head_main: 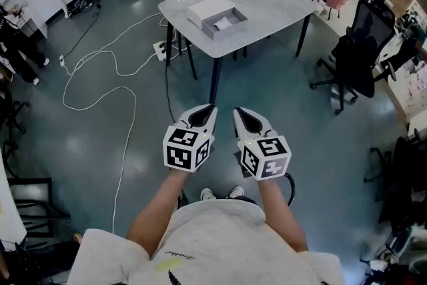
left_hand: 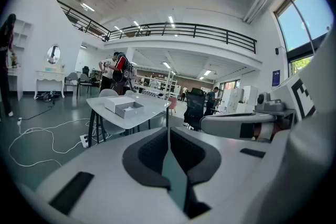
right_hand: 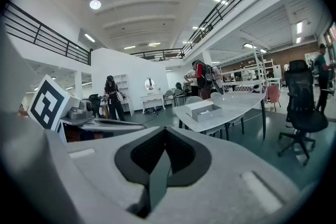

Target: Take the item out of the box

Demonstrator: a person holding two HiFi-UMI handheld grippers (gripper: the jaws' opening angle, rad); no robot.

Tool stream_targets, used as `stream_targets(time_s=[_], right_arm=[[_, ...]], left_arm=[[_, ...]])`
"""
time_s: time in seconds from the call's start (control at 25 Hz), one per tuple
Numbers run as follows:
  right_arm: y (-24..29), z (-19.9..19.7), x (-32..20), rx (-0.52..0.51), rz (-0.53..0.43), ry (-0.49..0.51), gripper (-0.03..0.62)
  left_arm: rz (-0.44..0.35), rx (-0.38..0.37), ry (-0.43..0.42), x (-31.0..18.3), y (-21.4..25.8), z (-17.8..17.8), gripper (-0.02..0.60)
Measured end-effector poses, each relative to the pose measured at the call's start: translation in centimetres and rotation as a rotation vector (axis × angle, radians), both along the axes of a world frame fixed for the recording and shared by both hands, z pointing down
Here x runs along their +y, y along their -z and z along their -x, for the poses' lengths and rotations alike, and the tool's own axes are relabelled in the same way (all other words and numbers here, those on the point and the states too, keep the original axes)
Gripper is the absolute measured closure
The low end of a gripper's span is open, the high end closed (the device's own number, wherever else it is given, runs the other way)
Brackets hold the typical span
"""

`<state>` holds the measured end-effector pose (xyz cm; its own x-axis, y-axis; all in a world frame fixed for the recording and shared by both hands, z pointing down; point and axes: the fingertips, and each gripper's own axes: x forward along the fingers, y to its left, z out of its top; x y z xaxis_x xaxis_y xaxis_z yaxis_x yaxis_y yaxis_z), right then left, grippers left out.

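Closed and empty, left tool (head_main: pixel 211 107) and right tool (head_main: pixel 237 111) hang far from the box (head_main: pixel 215 14).

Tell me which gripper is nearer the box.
Left, marginally. The left gripper is almost in line with the box; the right gripper is beside it, slightly further right. Both hang well short.

box (head_main: pixel 216 17) on table (head_main: pixel 267 3), item (head_main: pixel 222 23) inside
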<state>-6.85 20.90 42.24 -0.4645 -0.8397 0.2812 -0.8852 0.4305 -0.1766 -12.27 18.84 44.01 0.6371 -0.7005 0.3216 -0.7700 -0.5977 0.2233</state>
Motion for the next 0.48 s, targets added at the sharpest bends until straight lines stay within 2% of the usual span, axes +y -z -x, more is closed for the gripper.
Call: stream_targets(time_s=[0.48], right_arm=[[-1.0,-0.6,-2.3,-0.02,0.03,-0.003,0.589]], left_arm=[[0.025,0.002,0.006,-2.4,-0.8,-0.3,0.561]])
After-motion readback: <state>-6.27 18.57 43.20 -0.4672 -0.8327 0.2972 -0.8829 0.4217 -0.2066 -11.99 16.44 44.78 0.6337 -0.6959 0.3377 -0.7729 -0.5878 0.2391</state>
